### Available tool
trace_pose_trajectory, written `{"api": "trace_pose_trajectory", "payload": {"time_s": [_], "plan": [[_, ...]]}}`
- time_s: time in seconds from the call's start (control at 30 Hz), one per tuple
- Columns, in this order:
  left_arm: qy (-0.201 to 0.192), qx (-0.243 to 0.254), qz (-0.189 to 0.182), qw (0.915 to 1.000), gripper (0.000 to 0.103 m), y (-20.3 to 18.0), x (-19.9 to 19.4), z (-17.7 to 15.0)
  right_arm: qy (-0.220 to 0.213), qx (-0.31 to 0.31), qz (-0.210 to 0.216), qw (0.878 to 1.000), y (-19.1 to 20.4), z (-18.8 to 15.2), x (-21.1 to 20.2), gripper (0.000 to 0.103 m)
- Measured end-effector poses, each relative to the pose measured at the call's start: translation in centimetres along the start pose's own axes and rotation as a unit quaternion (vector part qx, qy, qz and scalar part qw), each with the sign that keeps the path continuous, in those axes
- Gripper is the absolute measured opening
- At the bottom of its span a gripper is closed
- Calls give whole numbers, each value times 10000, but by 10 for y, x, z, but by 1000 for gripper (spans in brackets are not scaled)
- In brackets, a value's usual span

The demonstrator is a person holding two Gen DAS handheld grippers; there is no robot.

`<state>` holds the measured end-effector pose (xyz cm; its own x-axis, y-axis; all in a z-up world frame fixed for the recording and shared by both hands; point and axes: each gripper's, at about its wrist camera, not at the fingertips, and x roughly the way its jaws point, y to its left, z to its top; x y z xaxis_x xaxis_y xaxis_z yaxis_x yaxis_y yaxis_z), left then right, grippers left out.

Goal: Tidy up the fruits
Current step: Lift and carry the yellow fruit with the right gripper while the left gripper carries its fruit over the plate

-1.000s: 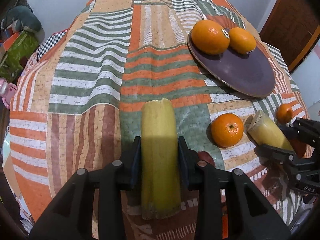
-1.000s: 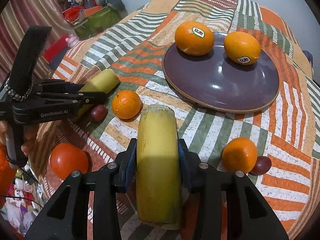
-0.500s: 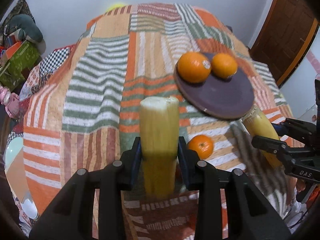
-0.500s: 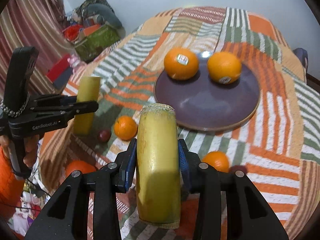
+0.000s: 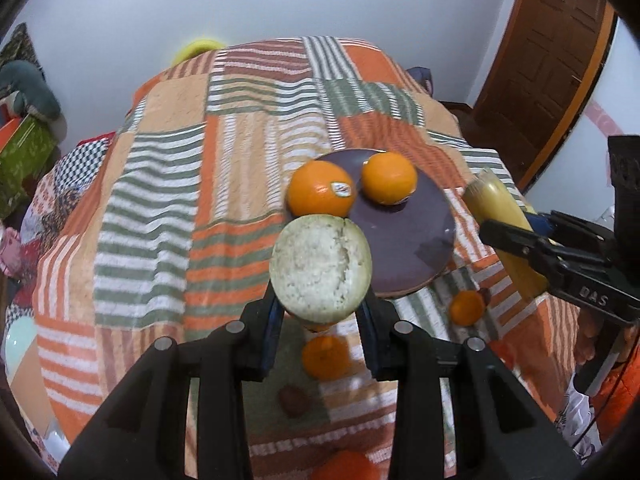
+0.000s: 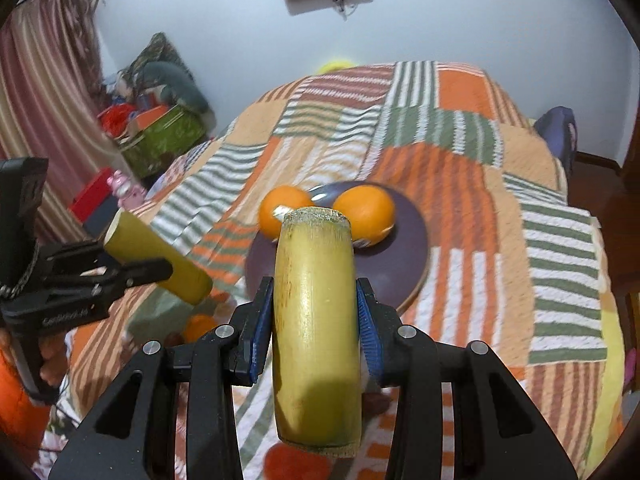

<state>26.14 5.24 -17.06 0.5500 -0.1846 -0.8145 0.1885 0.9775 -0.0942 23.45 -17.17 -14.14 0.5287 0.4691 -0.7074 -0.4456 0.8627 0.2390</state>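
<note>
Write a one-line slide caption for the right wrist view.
Right tongs grip a yellow cane piece above the quilt, facing a purple plate holding two oranges.

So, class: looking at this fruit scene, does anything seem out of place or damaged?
Yes. Each gripper holds a yellow-green cut stalk, not a whole fruit: the left gripper holds a stalk whose pale cut end looks rough and cracked. Small oranges lie loose on the cloth, while only two oranges sit on the purple plate.

Sticker orange point(image 6: 282, 216): partly hidden behind cane piece point(image 6: 316, 320). Lowest orange fruit point(image 5: 344, 466): cut by bottom edge. Bedspread point(image 5: 160, 200): motion-blurred.
</note>
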Motion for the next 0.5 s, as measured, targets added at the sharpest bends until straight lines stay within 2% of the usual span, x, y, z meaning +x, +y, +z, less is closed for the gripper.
{"api": "trace_pose_trajectory", "payload": {"time_s": [0.37, 0.5], "plan": [[297, 223, -339, 9987, 34, -30, 35, 14, -106, 269, -277, 9992, -29, 12, 14, 36], [267, 427, -259, 9984, 34, -42, 42, 19, -105, 334, -372, 9987, -35, 14, 21, 36]]}}
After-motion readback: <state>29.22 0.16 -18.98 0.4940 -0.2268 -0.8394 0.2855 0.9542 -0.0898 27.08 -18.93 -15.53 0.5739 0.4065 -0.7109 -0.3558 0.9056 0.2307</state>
